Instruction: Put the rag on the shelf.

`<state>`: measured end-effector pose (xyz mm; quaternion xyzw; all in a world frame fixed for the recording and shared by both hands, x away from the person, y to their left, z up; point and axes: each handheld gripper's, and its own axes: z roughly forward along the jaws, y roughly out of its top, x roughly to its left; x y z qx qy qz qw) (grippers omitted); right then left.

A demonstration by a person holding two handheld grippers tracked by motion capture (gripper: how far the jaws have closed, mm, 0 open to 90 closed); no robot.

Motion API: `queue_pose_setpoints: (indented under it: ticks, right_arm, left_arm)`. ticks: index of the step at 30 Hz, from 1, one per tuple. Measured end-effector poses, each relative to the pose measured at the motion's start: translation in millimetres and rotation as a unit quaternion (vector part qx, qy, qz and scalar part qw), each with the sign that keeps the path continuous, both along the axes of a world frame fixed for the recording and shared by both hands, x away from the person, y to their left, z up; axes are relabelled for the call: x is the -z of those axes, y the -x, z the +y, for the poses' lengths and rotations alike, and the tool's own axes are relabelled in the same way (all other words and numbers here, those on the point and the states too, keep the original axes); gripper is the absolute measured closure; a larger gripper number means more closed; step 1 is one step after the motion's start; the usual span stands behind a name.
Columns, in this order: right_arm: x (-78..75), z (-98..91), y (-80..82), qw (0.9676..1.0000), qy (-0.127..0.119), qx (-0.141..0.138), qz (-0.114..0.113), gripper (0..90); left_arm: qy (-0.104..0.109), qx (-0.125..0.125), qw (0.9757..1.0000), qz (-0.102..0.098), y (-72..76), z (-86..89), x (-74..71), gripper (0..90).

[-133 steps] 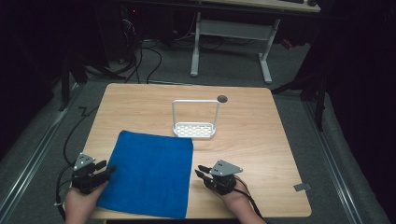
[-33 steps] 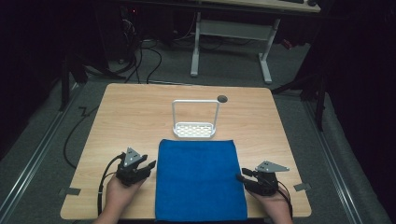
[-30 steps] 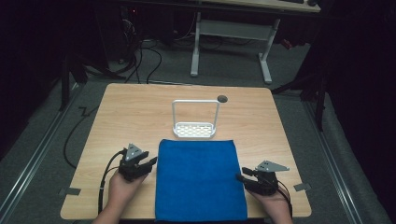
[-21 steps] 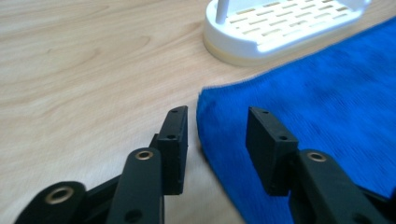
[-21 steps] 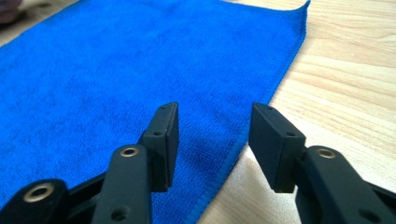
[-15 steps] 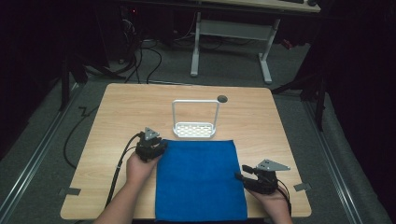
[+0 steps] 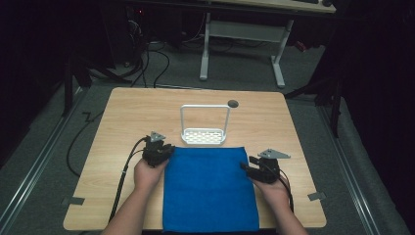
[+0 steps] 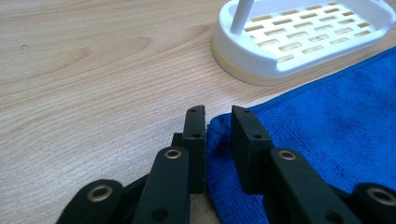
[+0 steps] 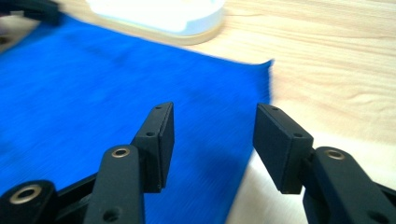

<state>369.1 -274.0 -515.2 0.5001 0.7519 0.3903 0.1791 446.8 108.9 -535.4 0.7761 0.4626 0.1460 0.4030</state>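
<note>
A blue cloth (image 7: 210, 191) lies flat on the wooden table (image 7: 122, 112), its front edge hanging over the near side. My left gripper (image 7: 168, 150) is at the cloth's far left corner. In the left gripper view its jaws (image 8: 218, 114) have just been closing and stand narrow, with the rumpled cloth corner (image 8: 219, 130) between them and a gap still showing. My right gripper (image 7: 246, 169) is open at the cloth's right edge. In the right gripper view, which is blurred, the jaws (image 9: 212, 114) straddle that edge of the cloth (image 9: 93, 84), near its far right corner.
A white slotted dish with a tall wire handle (image 7: 203, 137) stands just beyond the cloth's far edge, close to both grippers (image 8: 303, 42) (image 9: 163, 18). A dark round hole (image 7: 233, 103) sits in the table behind it. The left gripper's cable (image 7: 122, 181) trails off the front.
The left hand went forward from the front left of the cloth to its far left corner, and its jaws narrowed. The right hand slid forward along the right edge. Earlier still, the cloth lay farther left.
</note>
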Motion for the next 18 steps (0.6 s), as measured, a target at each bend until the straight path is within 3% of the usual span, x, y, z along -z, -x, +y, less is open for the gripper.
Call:
queue_pose_setpoints:
  ticks: [1, 8, 14, 18]
  right_arm:
    - [1.4, 0.9, -12.1, 0.9999, 0.010, 0.006, 0.000, 51.7]
    - [5.6, 5.0, -44.5, 0.9989, 0.036, 0.024, 0.017, 56.6]
    - [10.1, 5.3, -55.0, 0.9980, 0.048, 0.031, 0.026, 62.3]
    - [11.9, 8.7, -55.8, 0.9979, 0.056, 0.028, 0.019, 66.8]
  left_arm:
    - [-0.001, 0.000, 1.0000, -0.001, 0.2, -0.5, 0.1, 77.7]
    - [-0.001, -0.003, 1.0000, 0.001, -0.4, -0.2, 0.1, 81.7]
    - [0.000, -0.002, 1.0000, 0.003, -0.7, -0.1, 0.2, 84.9]
    - [0.002, -0.001, 1.0000, 0.004, -0.8, 0.2, 0.2, 86.1]
